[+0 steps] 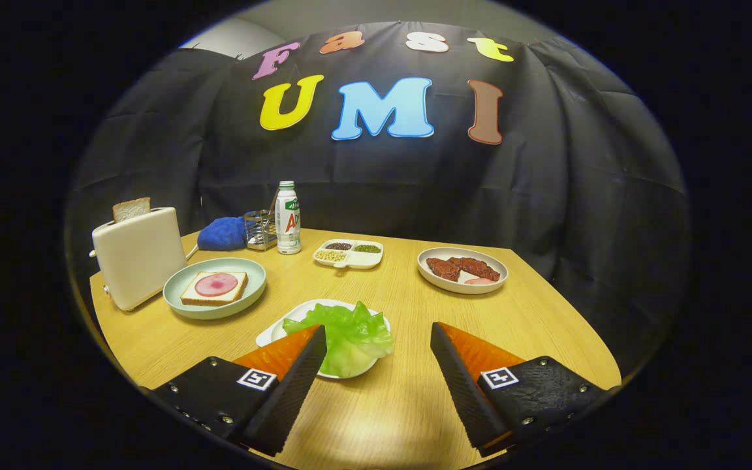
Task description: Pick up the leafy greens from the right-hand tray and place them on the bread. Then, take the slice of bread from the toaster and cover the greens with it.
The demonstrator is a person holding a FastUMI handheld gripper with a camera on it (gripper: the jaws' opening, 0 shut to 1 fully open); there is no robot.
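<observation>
Left to right: toaster [138,258] with bread slice [131,209], plate [214,288] of bread with ham [214,288], then lettuce [343,333] on its white tray [271,334], just ahead of the left finger. Jaws [376,352] wide open, holding nothing; lettuce left of centre, calling for a leftward shift.

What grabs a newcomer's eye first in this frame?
Probably the bright leafy greens on their white tray, just ahead of the open gripper, whose jaws stand wide apart with nothing between them. Next, the plate to the left, holding bread topped with a pink ham slice. Beside it stands the cream toaster with a bread slice poking up from the top.
</observation>
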